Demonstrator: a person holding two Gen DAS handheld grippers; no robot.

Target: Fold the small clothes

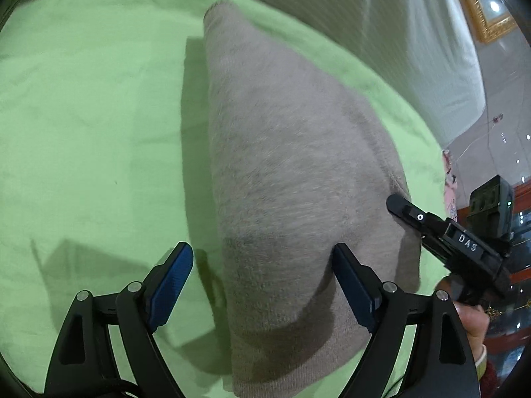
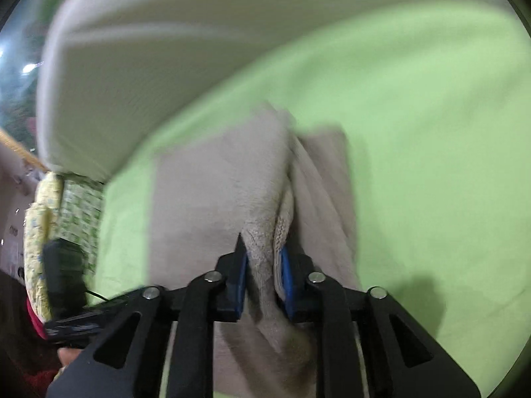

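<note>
A beige fuzzy knit garment [image 1: 285, 179] lies folded lengthwise on a light green sheet [image 1: 86, 126]. My left gripper [image 1: 262, 255] is open, its blue pads straddling the garment's near left edge, with cloth between them. My right gripper [image 1: 398, 205] shows at the garment's right edge in the left wrist view. In the right wrist view the right gripper [image 2: 262, 245] is shut on a bunched fold of the garment [image 2: 212, 192], with knit cloth pinched between the blue pads. That view is motion-blurred.
A white pillow or bolster [image 1: 415, 39] runs along the far side of the sheet and also shows in the right wrist view [image 2: 149, 66]. A patterned green and yellow cloth [image 2: 66, 219] lies at the left edge.
</note>
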